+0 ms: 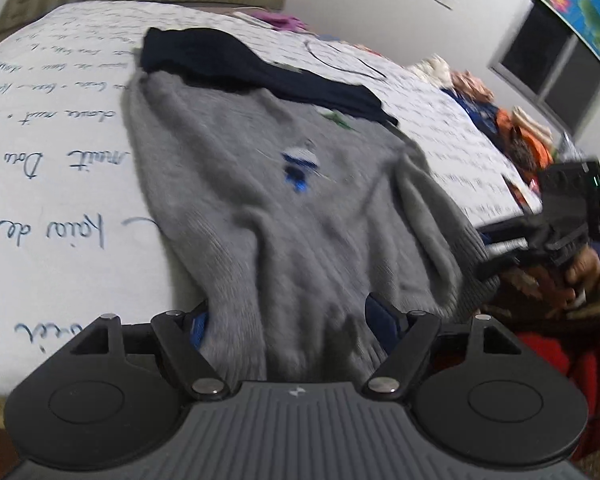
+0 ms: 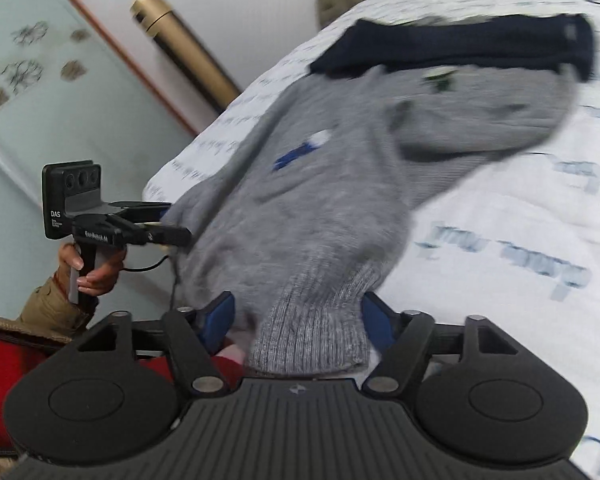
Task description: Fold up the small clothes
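While spread wide around the ribbed hem without pressing it, left gripper (image 1: 288, 320) and right gripper (image 2: 298, 318) straddle grey sweater (image 1: 284, 208), lying flat on script-printed bed sheet (image 1: 52, 152), navy collar (image 1: 236, 64) at far end.
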`<state>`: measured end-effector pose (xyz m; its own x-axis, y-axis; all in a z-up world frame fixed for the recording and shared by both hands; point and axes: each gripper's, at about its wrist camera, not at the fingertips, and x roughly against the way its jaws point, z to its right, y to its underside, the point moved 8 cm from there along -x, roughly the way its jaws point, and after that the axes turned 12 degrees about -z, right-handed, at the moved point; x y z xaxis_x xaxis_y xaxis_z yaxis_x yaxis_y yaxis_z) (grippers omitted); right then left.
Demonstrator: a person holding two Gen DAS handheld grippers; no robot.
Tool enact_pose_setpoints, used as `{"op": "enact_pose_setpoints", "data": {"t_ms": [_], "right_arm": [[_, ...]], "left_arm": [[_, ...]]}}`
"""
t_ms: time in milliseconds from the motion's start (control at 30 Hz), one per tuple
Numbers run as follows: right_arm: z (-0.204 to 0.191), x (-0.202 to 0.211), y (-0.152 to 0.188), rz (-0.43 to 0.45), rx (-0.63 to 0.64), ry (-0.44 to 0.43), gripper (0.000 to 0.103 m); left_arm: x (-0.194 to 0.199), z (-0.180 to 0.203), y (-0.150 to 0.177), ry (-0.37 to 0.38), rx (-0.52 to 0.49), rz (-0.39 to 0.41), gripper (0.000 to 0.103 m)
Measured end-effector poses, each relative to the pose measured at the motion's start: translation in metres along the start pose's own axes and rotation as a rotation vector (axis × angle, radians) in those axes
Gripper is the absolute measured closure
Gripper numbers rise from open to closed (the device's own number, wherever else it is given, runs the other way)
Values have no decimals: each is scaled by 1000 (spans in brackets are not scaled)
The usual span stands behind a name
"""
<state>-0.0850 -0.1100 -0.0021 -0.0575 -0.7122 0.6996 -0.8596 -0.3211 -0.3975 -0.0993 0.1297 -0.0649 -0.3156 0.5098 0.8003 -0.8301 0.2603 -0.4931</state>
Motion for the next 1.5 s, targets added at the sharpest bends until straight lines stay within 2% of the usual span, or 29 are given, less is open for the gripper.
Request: {"op": "enact_pose_setpoints", "data": {"t_ms": [33,133,167,233,333,500,667,833,1100,1300,1500], "right_arm": [[-6,-6,0,-10,8,-6,48],[-12,-16,-5,-7,29,22,67],[-11,-16,-7,-4,16,21,81],[-7,-15,-8,5,-15,7,85],[-7,-6,-6,33,-41,-28,88],[-15,24,-13,128,-52,-125,88],[-20,57,-31,225,-24,-111,88],[-1,85,-56,328,-62,-65,88],[40,112,-100,476,-131,15,88],[81,119,-124,570,-234,15,88],[126,115,-143,620,-334,22,88]], "left_arm": [[0,4,3,-4,-15,-2,27],[-3,10,5,5,-15,1,30],[-4,12,4,3,-11,1,34],[-6,15,2,15,0,-16,77],[-7,14,-4,39,51,-29,88],[4,22,-27,86,79,8,90],[24,32,-63,134,68,105,90],[35,30,-103,119,81,166,90],[41,10,-164,67,129,223,90],[33,-11,-201,30,181,245,90],[27,-31,-232,12,223,269,90]]}}
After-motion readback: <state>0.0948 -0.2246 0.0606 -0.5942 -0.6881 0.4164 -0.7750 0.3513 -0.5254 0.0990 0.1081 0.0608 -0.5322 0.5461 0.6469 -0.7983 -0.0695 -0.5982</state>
